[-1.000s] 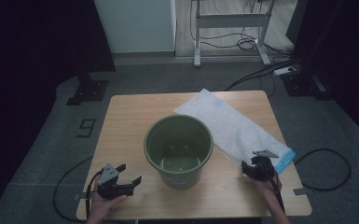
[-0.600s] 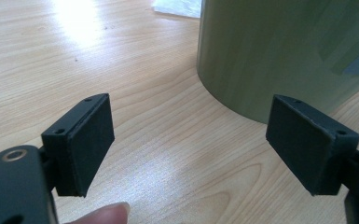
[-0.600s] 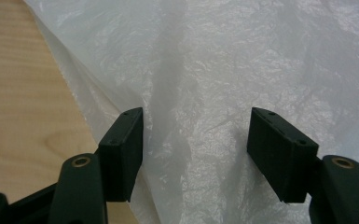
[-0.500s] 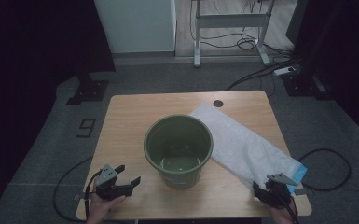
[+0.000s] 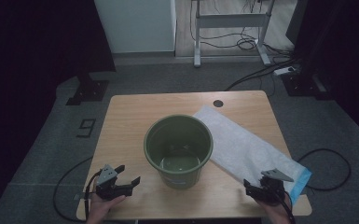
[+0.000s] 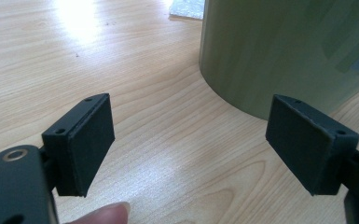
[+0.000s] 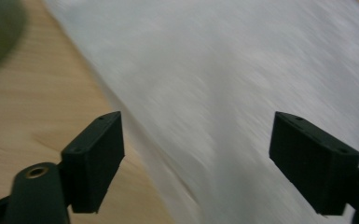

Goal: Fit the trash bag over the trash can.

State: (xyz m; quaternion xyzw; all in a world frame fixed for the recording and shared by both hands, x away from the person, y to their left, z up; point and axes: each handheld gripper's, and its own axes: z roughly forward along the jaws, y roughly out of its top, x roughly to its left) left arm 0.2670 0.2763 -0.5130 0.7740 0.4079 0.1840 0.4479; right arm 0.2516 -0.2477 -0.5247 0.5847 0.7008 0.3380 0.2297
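Both tools open, near the bucket (image 5: 178, 149)

My left tool (image 5: 129, 182) and right tool (image 5: 254, 185) hold nothing — the right over the white bag (image 5: 249, 151) on the counter (image 5: 126, 116).

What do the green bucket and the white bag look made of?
Green bucket: likely moulded plastic, smooth semi-gloss wall with soft reflections in the left gripper view. White bag: probably thin plastic film or nonwoven, matte, flat, with a blue end; blur hides the texture.
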